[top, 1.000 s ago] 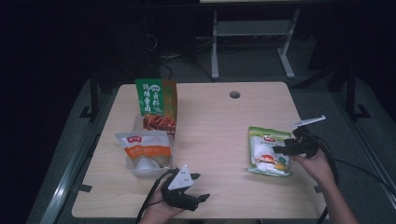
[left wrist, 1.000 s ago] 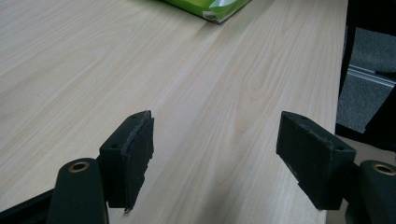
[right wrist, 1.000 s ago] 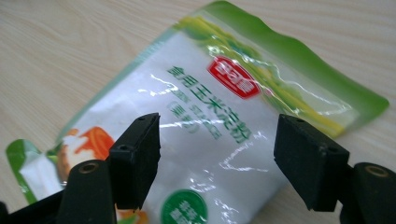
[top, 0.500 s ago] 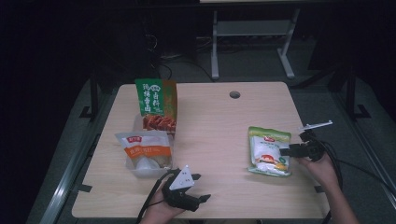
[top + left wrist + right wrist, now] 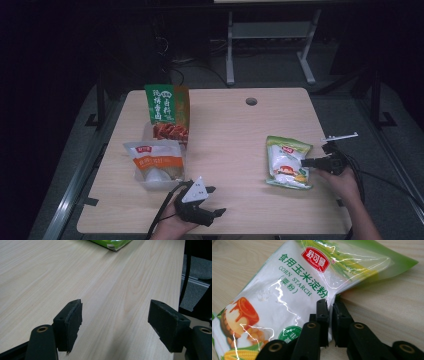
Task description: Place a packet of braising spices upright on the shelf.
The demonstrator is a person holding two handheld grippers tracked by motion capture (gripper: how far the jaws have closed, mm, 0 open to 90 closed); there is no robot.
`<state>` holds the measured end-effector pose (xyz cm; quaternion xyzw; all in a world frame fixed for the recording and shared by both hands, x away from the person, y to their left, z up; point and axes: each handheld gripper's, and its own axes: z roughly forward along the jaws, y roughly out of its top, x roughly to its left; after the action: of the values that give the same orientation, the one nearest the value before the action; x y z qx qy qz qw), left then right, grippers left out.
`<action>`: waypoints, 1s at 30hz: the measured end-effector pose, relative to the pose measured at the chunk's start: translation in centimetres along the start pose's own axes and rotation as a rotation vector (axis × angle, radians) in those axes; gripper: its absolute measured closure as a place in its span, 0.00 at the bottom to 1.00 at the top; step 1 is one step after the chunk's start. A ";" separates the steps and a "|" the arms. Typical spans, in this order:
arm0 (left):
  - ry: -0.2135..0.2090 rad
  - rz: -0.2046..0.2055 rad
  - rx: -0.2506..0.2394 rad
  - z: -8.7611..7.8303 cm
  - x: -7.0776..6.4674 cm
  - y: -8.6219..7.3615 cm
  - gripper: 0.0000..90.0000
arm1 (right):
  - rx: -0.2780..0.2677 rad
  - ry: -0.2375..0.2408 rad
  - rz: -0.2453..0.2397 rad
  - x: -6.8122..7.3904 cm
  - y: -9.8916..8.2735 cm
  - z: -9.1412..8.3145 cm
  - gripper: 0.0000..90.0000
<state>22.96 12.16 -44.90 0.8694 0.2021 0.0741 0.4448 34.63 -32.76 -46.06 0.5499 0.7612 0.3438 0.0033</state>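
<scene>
High view: right tool (image 5: 306, 162) pinches the right edge of the corn starch bag (image 5: 287, 161), which lies on the desk (image 5: 230, 135) at its right side; its jaws have just been closing.
Left gripper view: left tool (image 5: 115, 323) gapes wide over bare desk.
Right gripper view: jaws clamped on the bag's edge.

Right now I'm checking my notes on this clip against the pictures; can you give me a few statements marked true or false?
1. The right gripper is clamped on the edge of the corn starch bag. True; its jaws have just been closing on it.
2. The left gripper holds a bag. False: its jaws stand open over bare table.
3. The green pouch stands upright. True.
4. The corn starch bag sits inside the clear tray. False: it lies apart, on the table's right side.
</scene>
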 end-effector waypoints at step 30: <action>-0.107 -0.135 -0.052 6.4 2.3 5.6 0.25 | -0.180 0.117 -0.239 8.4 0.1 -5.3 0.98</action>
<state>28.60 5.42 -44.34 0.8446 0.2343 0.0028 0.4813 29.34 -28.41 -38.85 0.4318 0.7863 0.4391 0.0492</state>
